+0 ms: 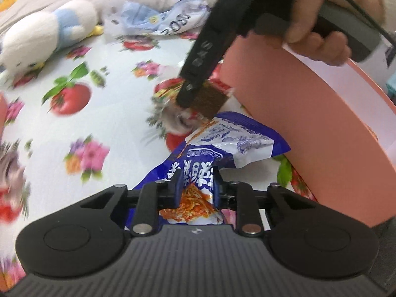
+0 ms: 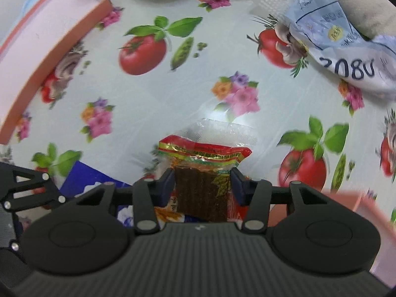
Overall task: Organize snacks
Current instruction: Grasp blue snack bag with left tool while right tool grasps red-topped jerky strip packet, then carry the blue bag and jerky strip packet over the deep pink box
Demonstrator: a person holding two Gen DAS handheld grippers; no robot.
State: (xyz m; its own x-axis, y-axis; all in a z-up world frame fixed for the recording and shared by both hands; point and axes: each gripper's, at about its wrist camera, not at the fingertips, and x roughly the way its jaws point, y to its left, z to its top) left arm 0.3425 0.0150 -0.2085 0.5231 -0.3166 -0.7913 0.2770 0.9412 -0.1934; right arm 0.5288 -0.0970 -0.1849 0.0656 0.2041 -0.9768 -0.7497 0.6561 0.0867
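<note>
The left hand-held gripper (image 1: 196, 180) is clamped on a blue noodle-snack packet (image 1: 217, 153) held above the flowered surface (image 1: 111, 113), beside a pink box (image 1: 309, 113). The right hand-held gripper (image 2: 201, 185) pinches a clear-wrapped brown snack bar with a red top (image 2: 203, 190), just over the surface.

1. Noodle packet (image 1: 198, 173) lies on the tablecloth (image 1: 118, 123), between the left gripper's (image 1: 196, 185) fingers.
2. Box (image 1: 309, 123) stands at its 2 o'clock.
3. Plush toy (image 1: 49, 32) lies at 10 o'clock.
4. Wafer packet (image 1: 208, 99) at 12 o'clock.
</note>
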